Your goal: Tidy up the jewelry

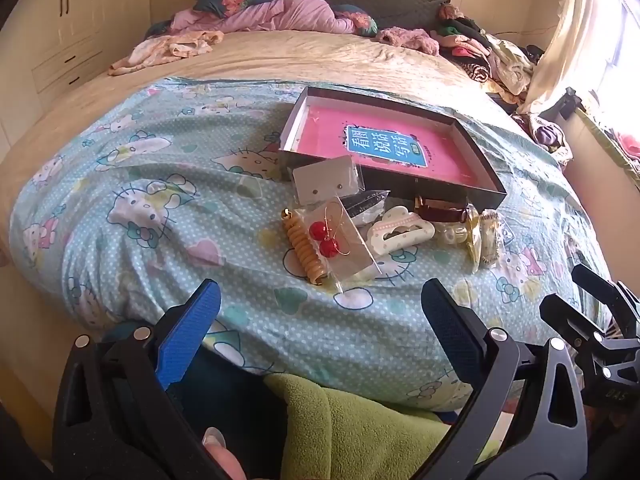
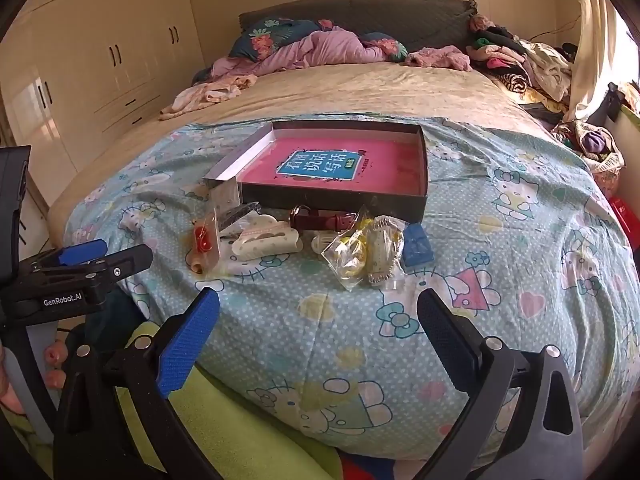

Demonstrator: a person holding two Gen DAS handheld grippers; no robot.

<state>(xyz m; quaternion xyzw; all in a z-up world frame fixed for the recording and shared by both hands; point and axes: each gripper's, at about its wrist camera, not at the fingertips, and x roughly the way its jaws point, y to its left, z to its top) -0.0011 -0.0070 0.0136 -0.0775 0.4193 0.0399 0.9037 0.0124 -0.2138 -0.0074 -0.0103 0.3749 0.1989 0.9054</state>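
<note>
Your left tongs (image 1: 320, 320) are spread wide and hold nothing; they hover over the near edge of the bed (image 1: 120, 184), tipped down toward the jewelry. Your right tongs (image 2: 318, 326) are spread just as wide, also empty, over the same edge; in the left view they show at 4 o'clock.

The jewelry lies in a loose row on the blue cartoon-print sheet (image 2: 500, 240), just in front of the tray (image 2: 424, 168), a shallow dark box with a pink book (image 2: 320, 168) flat inside it. In the left view, the tray sits at 1 o'clock from your tongs. The red bead earrings (image 1: 326, 240) in their clear bag lie at 12 o'clock, nearest to the tongs, with a tan coil hair tie (image 1: 304, 246) touching the bag's left side. Behind them a stud card (image 1: 326, 182) leans on the tray wall. To the right come the white hair claw (image 1: 400, 230), then the brown strap watch (image 1: 444, 212) against the tray wall.

In the right view, a clear bag with yellow pieces (image 2: 350, 256) lies at 12 o'clock from your tongs, a lace-edged packet (image 2: 382, 252) touching it on the right, and a small blue square (image 2: 416, 248) just beside that. Heaped clothes (image 2: 512, 60) and bedding fill the far end of the bed.
</note>
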